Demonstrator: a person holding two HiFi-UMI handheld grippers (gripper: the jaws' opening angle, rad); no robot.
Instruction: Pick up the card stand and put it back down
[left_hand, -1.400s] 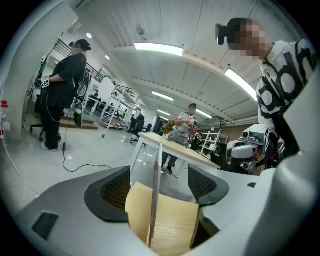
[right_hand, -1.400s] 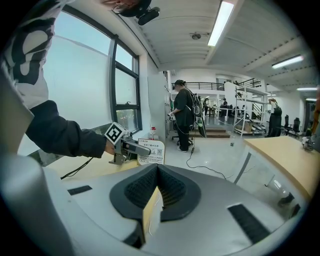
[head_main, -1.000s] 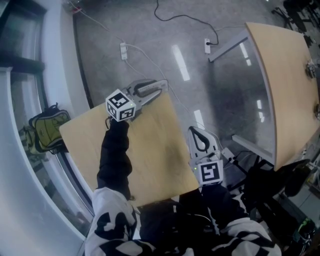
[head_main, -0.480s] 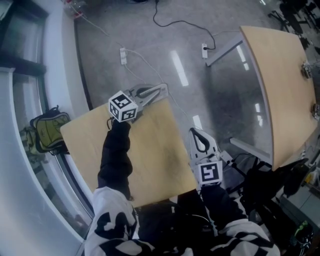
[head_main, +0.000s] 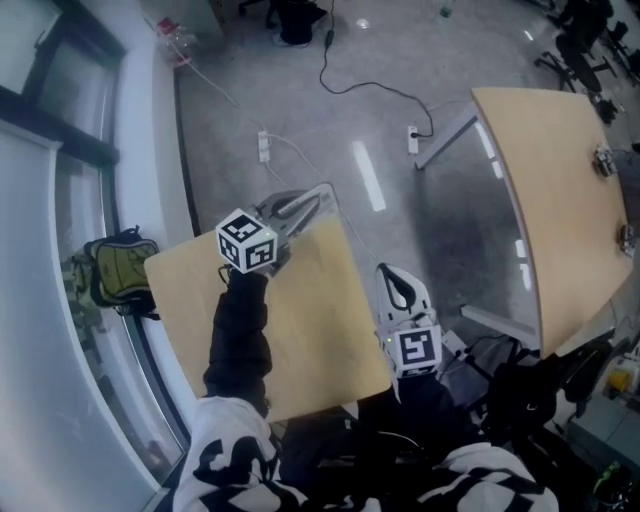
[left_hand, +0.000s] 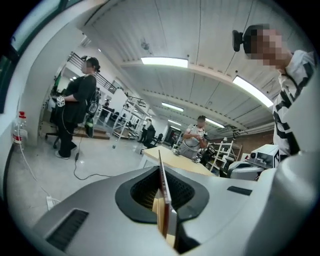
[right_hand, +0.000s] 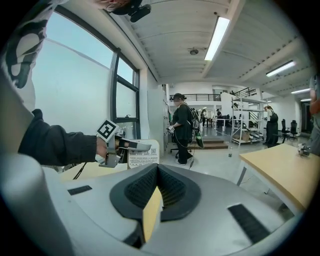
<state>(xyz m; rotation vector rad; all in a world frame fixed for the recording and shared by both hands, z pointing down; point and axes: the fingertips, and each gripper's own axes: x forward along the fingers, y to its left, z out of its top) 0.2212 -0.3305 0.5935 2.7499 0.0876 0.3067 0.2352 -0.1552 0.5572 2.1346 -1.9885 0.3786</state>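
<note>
1. Two grippers are in the person's hands above a small wooden table (head_main: 300, 330). The left gripper (head_main: 318, 195) reaches over the table's 12 o'clock edge, and the right gripper (head_main: 393, 272) sits at its 3 o'clock edge.
2. The left jaws pinch the card stand (left_hand: 163, 187). In the left gripper view it shows edge-on as a thin plate running between the pads toward 12 o'clock and on past the tips.
3. In the right gripper view the card stand (right_hand: 145, 159) is a white printed sign standing upright, with the left jaws across its upper part. It is at about 10 o'clock from the right jaws' tips and well apart from them.
4. The right jaws are pressed together at the tips with nothing between them. A tan sliver shows through the gap behind the tips.
5. Whether the stand's foot touches the table I cannot tell, because the right gripper's body hides its lower edge.
6. In the head view a larger table (head_main: 560, 190) stands at 3 o'clock across the grey floor (head_main: 400, 120), and a green bag (head_main: 115, 270) lies at 9 o'clock by the window (head_main: 60, 110).
</note>
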